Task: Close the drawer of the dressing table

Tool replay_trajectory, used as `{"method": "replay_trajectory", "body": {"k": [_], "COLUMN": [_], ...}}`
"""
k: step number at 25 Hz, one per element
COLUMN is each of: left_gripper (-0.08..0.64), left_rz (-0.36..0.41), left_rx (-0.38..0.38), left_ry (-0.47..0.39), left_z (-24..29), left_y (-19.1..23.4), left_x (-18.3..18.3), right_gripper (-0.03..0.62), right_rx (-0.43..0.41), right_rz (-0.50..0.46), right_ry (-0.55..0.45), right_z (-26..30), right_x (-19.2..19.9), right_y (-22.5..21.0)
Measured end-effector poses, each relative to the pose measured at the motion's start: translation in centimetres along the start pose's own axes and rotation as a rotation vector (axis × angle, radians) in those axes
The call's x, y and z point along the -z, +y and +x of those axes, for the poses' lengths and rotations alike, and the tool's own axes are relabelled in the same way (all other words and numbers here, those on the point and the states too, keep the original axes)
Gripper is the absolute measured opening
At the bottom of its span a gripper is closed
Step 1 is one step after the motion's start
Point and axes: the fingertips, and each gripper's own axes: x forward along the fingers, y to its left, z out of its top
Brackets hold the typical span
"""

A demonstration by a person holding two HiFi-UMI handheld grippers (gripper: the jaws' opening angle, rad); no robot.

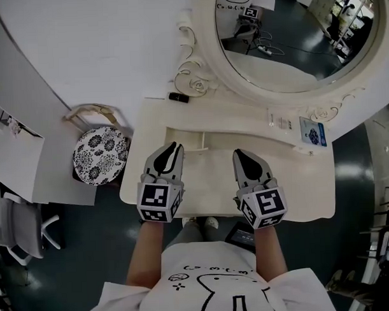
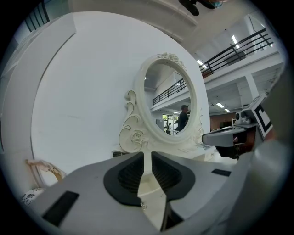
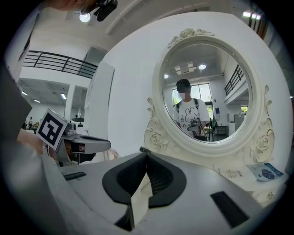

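Now you're poised to push: the drawer (image 1: 208,183) stands pulled out from the counter (image 1: 149,121) toward you, left tongs (image 1: 174,149) slightly parted and empty, right tongs (image 1: 240,155) clenched on nothing, so you probably need an even shove toward the mirror (image 1: 286,46).

One cream carved dressing table (image 1: 311,198) with one drawer (image 1: 211,173); one oval mirror (image 1: 287,65) in an ornate cream frame; one round stool (image 1: 100,155) with a black-and-white floral cushion; one small black oblong object (image 1: 178,97); one blue-and-white printed card (image 1: 313,132); two grey handheld grippers, the left gripper (image 1: 171,149) and the right gripper (image 1: 240,156), each bearing one marker cube.
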Motion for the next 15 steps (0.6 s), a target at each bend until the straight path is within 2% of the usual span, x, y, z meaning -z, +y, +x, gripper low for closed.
{"method": "replay_trajectory", "body": {"k": [8,15], "left_gripper": [0.087,0.087], "left_rz": [-0.014,-0.027], "left_rx": [-0.062,-0.071], "left_ry": [0.058,0.132], "left_z": [-0.4,-0.2], "left_y": [0.1,0.0], "left_x": [1.9,4.8], "right_gripper": [0.011,0.011], "right_rx": [-0.056,-0.094], "right_rz": [0.028,0.053], "right_ry": [0.039,0.080], "right_z": [0.2,1.1], "right_x": [1.7,4.0], "right_y": [-0.8,-0.6]}}
